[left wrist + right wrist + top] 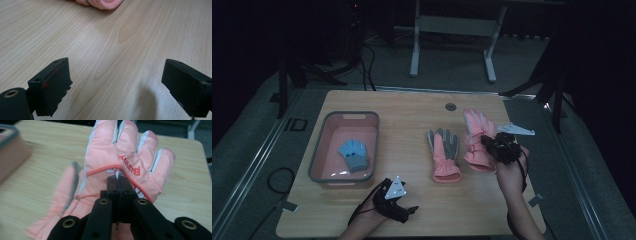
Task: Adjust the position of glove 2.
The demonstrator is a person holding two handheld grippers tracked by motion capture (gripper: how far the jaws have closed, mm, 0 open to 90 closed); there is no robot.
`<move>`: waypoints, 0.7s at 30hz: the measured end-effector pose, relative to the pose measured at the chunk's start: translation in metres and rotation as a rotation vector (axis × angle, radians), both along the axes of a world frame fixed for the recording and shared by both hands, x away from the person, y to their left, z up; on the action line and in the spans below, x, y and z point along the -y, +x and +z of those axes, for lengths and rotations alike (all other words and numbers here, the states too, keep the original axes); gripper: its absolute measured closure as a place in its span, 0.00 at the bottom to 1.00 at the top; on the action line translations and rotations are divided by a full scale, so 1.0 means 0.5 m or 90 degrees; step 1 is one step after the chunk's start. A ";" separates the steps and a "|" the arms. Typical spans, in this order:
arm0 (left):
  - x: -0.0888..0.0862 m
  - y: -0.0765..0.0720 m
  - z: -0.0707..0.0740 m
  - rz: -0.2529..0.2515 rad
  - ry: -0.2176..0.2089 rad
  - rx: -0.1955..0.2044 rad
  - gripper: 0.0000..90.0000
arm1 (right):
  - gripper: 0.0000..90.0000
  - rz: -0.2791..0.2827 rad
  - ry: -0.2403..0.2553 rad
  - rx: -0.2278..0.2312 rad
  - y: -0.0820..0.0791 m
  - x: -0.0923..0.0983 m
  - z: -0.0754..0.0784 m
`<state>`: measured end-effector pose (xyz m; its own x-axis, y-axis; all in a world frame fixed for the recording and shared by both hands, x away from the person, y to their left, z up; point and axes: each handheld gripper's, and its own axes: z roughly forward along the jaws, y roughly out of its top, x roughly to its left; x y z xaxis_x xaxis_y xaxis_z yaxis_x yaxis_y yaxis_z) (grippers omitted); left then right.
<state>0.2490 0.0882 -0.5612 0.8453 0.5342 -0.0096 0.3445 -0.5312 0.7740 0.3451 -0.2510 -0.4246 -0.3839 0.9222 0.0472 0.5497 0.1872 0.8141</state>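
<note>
A pink padded glove (474, 131) with red lettering hangs raised at the right of the table, fingers pointing away. My right gripper (493, 143) is shut on the fabric at its back (120, 150), jaws pressed together (119, 182). A second pink glove (444, 155) with a grey palm lies flat just left of it, blurred in the right gripper view (66, 190). My left gripper (408, 210) rests near the front edge, open over bare wood (116, 85), with that glove's cuff (103, 3) farther ahead.
A pink basin with a grey rim (318, 150) stands at the left and holds a small blue glove (353, 155); its corner (10, 147) shows in the right gripper view. A round grommet (450, 106) sits near the table's far edge.
</note>
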 end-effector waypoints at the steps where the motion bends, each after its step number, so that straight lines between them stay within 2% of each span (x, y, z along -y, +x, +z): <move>1: 0.000 0.000 0.001 0.001 -0.002 0.001 0.10 | 0.99 0.000 0.002 0.005 -0.004 -0.012 0.006; 4: 0.000 -0.001 0.002 0.000 -0.001 0.003 0.10 | 0.99 0.015 0.020 0.004 -0.013 -0.047 0.017; 9: 0.001 -0.001 0.002 -0.004 0.001 0.002 0.10 | 0.99 0.025 0.007 -0.005 -0.018 -0.101 0.009; 11: 0.001 0.000 0.003 -0.003 -0.001 0.003 0.10 | 0.99 0.033 0.017 -0.019 -0.016 -0.116 -0.002; 13: 0.001 0.000 0.003 -0.004 -0.002 0.003 0.10 | 0.99 0.034 0.014 -0.023 -0.014 -0.126 -0.009; 15: 0.001 -0.001 0.003 -0.005 0.000 0.002 0.10 | 0.99 0.033 -0.004 -0.039 -0.004 -0.149 -0.035; 17: 0.001 -0.002 0.003 -0.007 0.004 0.001 0.10 | 0.99 0.032 -0.022 -0.044 0.000 -0.158 -0.048; 21: 0.001 -0.001 0.002 -0.007 0.007 0.003 0.10 | 0.99 0.020 -0.034 -0.066 0.017 -0.170 -0.083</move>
